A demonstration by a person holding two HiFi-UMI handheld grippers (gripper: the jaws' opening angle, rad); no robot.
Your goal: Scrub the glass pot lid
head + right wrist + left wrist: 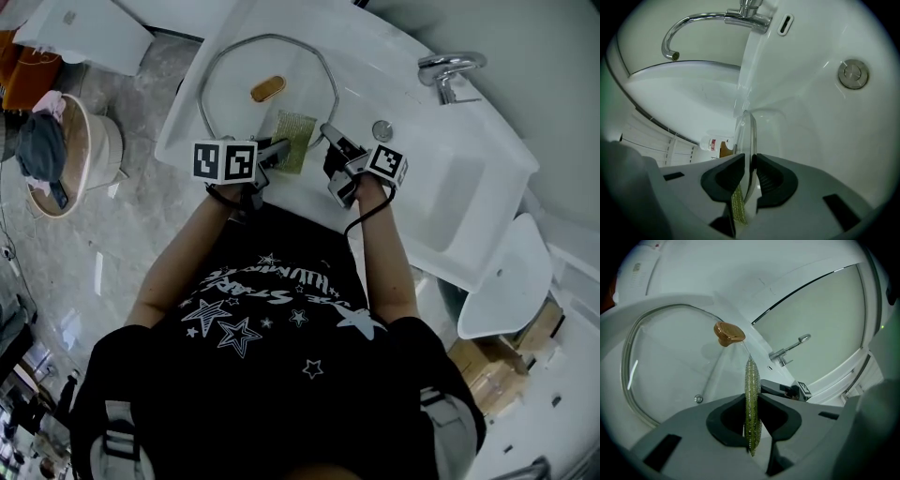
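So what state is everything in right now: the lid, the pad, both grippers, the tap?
Glass lid: lying flat, knob up, rim clamped.
Scrub pad: held on edge, hanging over the lid.
Left gripper: shut on the scrub pad.
Right gripper: shut on the glass lid's rim.
Tap: off, no water running.

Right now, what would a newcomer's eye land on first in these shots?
The round glass pot lid with a metal rim and brown knob stands out, at the left side of the white sink. The left hand-held gripper clamps a green scouring pad edge-on near the lid. The right hand-held gripper pinches the lid's rim.
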